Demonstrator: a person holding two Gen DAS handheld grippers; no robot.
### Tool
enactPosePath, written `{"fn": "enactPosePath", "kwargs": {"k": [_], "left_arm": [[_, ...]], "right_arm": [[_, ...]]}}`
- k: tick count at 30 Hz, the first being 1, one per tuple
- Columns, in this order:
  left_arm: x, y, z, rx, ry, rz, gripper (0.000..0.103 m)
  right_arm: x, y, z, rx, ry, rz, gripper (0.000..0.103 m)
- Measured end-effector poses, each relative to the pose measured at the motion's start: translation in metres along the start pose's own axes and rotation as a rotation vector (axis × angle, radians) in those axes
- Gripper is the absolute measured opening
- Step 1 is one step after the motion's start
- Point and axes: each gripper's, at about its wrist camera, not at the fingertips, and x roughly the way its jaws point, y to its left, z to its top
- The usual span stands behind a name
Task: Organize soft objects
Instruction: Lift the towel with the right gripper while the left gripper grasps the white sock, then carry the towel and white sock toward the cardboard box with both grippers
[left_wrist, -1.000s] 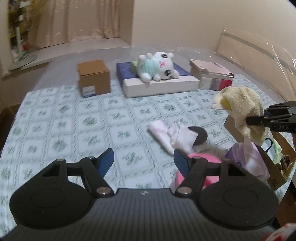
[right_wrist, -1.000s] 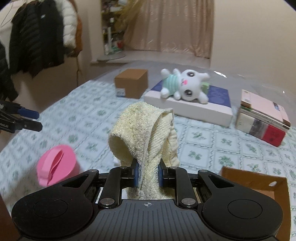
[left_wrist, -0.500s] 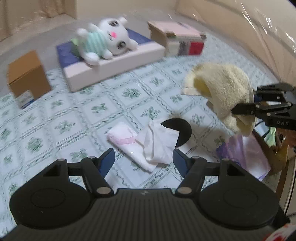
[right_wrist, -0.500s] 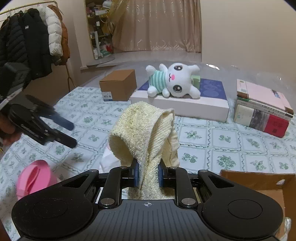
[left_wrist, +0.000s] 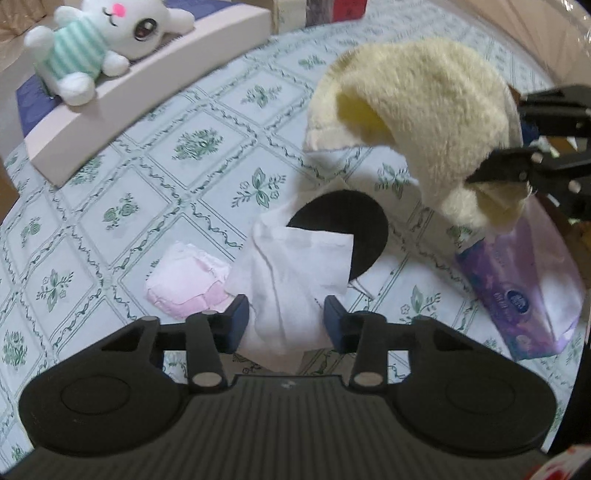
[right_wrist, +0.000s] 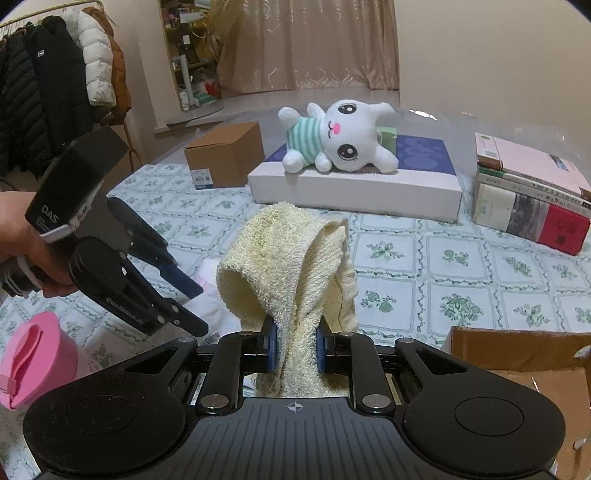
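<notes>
On the left, a bare hand holds the left gripper pointed steeply down at the patterned surface, its blue-padded fingers closing around a crumpled white cloth that lies between them; the left pad seems to brush the fabric, the right one stands just clear. Beside that cloth, to its left, sits a small pink cloth, and a black round disc pokes out from beneath the white one. Further back a white plush bunny in a striped top lies on a flat white box, with a brown carton to its left. To the right, the right gripper has its fingers pinched narrowly on a yellow towel, which hangs off the surface. A purple tissue pack lies below it, near an open cardboard box.
</notes>
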Motion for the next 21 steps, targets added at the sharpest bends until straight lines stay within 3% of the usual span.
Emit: {"fn": "enactPosePath", "kwargs": {"k": [5,13,21], "left_arm": [[0.006,-0.002,0.003,-0.009,0.018,0.021,0.009],[-0.05,-0.011,0.01,-0.1,-0.107,0.036,0.004],[-0.137,-0.059,0.014,-0.166,-0.265,0.097,0.004]], "right_arm": [[-0.002,-0.007,-0.005,0.029,-0.003,-0.002,0.02],[-0.039,-0.006,-0.002,0.057,-0.05,-0.016,0.02],[-0.117,0.009,0.0,0.075,-0.144,-0.036,0.02]]}}
